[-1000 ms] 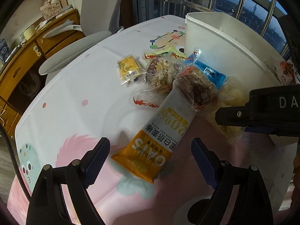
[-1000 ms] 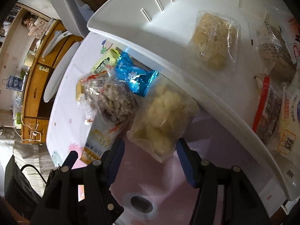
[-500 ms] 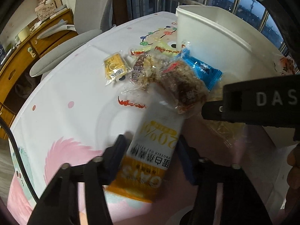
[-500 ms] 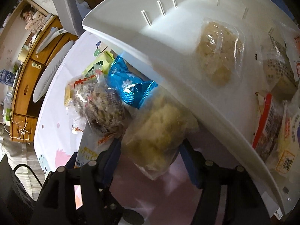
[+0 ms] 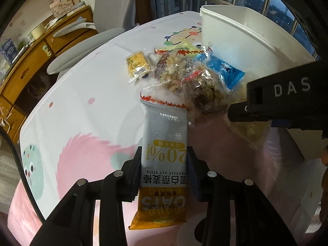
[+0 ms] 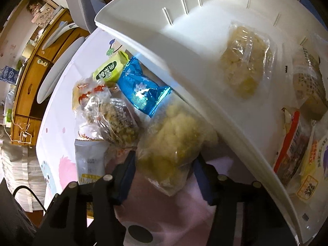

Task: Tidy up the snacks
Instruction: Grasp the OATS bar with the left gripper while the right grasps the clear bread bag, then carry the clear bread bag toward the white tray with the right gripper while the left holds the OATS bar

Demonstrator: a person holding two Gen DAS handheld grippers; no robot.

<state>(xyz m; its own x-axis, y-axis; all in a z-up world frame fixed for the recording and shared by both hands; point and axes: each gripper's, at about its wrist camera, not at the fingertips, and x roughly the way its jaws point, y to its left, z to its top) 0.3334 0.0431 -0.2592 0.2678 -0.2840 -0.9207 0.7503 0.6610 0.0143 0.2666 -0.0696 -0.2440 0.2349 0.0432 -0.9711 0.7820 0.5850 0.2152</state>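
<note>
Left gripper (image 5: 165, 171) jaws pinch the oat bar (image 5: 164, 164); right gripper (image 6: 164, 172) jaws bracket the yellow snack bag (image 6: 174, 143), for transfer to the bin (image 6: 184, 47).

On the table lie one oat stick packet (image 5: 165, 160), one blue packet (image 6: 141, 91), one green packet (image 6: 109, 71), one small yellow packet (image 5: 137, 64), two nut clusters (image 6: 116, 121) and one pale puffed snack (image 6: 176, 143), beside one white bin (image 6: 196, 47), with two grippers (image 5: 165, 171) in view.
</note>
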